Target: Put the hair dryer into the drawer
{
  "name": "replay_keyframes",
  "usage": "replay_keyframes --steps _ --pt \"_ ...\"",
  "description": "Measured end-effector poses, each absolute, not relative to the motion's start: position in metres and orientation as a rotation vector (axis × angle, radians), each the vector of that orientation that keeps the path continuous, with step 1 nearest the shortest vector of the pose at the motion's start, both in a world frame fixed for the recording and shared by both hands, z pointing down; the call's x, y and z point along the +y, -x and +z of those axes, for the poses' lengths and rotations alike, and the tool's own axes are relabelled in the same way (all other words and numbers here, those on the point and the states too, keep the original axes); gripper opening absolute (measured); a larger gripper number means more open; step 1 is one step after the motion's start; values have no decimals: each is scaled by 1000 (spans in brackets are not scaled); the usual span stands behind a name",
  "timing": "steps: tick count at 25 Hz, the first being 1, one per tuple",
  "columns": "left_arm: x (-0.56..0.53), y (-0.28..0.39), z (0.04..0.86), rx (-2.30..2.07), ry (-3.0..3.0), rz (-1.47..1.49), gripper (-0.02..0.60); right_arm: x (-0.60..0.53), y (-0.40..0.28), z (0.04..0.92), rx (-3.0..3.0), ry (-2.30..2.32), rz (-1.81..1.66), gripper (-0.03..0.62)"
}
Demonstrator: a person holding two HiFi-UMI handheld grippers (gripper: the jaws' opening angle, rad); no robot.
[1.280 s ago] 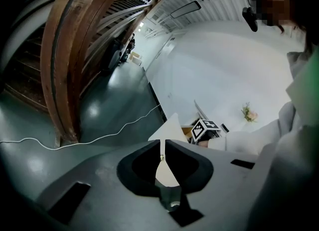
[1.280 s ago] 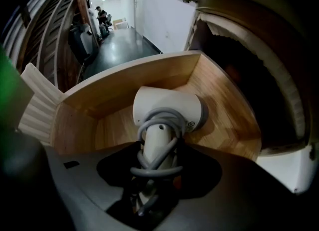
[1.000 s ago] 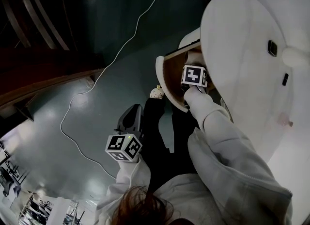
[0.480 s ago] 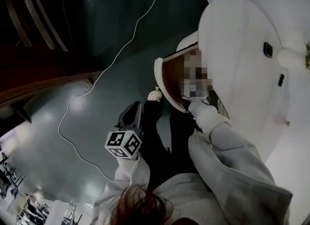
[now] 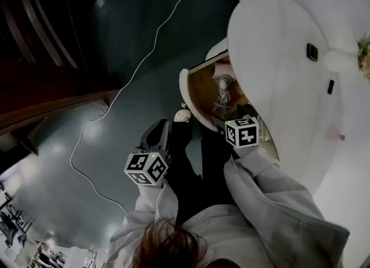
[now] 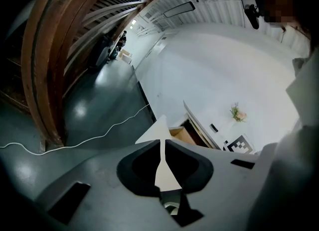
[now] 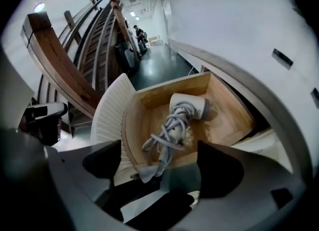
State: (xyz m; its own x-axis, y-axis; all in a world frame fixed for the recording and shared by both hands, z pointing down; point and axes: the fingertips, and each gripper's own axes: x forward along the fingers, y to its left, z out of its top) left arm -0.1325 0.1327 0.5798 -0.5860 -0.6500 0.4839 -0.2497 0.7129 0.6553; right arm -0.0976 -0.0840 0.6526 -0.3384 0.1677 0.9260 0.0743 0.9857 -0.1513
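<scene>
The white hair dryer (image 7: pixel 192 106), its cord wound around it, lies on the wooden floor of the pulled-out drawer (image 7: pixel 164 91). In the head view the hair dryer (image 5: pixel 222 88) shows inside the drawer (image 5: pixel 188 90), just beyond my right gripper (image 5: pixel 234 119). The right gripper (image 7: pixel 162 168) hangs above the drawer's near edge and points steeply down. Its jaws are opening wide, with nothing between the pads. My left gripper (image 5: pixel 157 133) stays low to the left of the drawer (image 6: pixel 182 134). In its own view the left gripper (image 6: pixel 160 160) is shut and empty.
The drawer belongs to a white round-fronted cabinet (image 5: pixel 277 59) with small dark items and a flower (image 6: pixel 237 113) on top. A white cable (image 5: pixel 139 70) snakes over the dark floor. Wooden stair rails (image 6: pixel 45 60) rise at the left. The person's dark legs stand below the drawer.
The right gripper has let go of the hair dryer, drawn back out of the drawer and risen toward the person. The hair dryer now lies uncovered. The left gripper has barely moved.
</scene>
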Motion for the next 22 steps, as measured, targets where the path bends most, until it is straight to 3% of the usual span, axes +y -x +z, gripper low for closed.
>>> replay_keyframes --steps 5,11,19,22 --pt "119 134 577 -2158 -733 -673 37 -94 72 653 -1871 98 176 403" --pt "107 133 579 -2130 -771 -648 37 -93 66 663 -1782 48 340 363" --pt "103 132 583 -2115 -771 -635 38 -76 64 673 -1712 154 500 207" --pt "100 132 583 -2114 -770 -634 37 -79 63 672 -1717 140 496 203"
